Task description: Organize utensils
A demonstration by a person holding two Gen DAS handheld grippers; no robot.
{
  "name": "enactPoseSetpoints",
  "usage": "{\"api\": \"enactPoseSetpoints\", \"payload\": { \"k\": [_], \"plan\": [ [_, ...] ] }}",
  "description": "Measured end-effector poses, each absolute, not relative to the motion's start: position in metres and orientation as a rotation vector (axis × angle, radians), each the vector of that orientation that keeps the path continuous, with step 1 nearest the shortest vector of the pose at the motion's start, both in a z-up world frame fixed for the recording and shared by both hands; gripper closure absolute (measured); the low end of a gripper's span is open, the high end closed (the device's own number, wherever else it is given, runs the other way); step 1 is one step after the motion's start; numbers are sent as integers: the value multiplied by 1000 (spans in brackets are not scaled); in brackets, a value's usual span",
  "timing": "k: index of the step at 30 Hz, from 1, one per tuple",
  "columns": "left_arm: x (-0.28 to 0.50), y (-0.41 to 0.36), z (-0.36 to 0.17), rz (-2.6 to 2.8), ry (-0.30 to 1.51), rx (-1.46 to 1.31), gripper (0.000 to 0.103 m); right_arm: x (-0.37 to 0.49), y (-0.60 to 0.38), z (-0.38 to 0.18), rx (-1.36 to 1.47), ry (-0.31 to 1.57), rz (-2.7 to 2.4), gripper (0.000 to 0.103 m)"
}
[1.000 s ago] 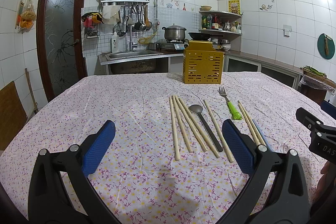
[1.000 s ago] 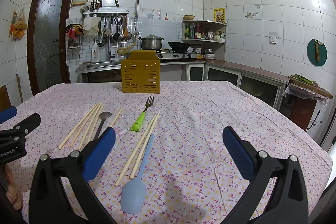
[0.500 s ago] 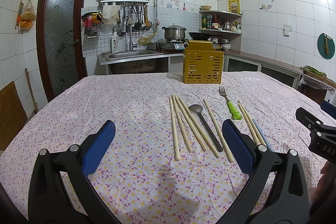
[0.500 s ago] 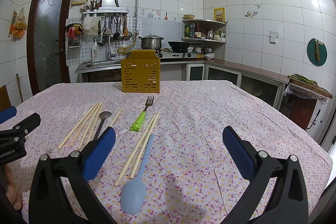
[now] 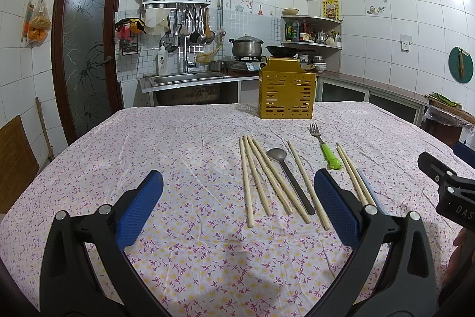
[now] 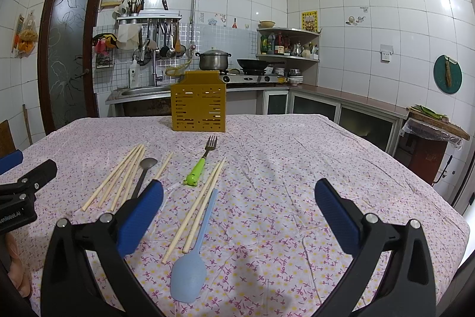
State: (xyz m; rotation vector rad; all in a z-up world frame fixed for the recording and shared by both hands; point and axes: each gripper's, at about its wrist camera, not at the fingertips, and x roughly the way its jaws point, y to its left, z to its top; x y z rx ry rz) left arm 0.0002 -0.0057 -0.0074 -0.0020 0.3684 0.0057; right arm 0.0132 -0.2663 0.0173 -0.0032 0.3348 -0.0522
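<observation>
A: Hovering above the tablecloth (image 5: 178, 144), the left gripper (image 5: 237, 204) is standing released, jaws spread wide and holding nothing. The right gripper (image 6: 237, 210) is standing likewise, spread and empty.

B: Where are the utensils lying?

A: All are lying flat on the cloth, well apart from the yellow holder (image 6: 198, 104) at the far side. A cluster of chopsticks (image 5: 261, 174) is lying just beside the metal spoon (image 5: 289, 177), with a single chopstick (image 5: 308, 183) on its other side. The green-handled fork (image 6: 200, 165) is lying near a chopstick pair (image 6: 196, 207), and the blue spoon (image 6: 193, 254) is lying just beside that pair, nearest the right gripper.

B: What is likely going wrong from here?

A: Judging by the layout, three faults are looking probable. Thin chopsticks lying flat are offering little height, so closing pads are likely sliding over them or pinching the loose cloth. Neighbouring sticks are lying close together, so one grasp is risking dragging or scattering several. Long items carried to the holder are risking striking its rim and tipping it.
</observation>
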Motion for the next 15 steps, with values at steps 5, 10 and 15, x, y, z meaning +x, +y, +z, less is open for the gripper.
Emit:
{"api": "enactPoseSetpoints", "payload": {
  "k": [5,10,15],
  "plan": [
    [0,-6,-7,6,369,-1,5,13,-266,17,-3,334,-52,4],
    [0,-4,-5,6,370,-4,5,13,-267,17,-5,332,-58,4],
    [-1,-6,-4,3,362,2,5,13,-267,17,-3,334,-59,4]
  ]
}}
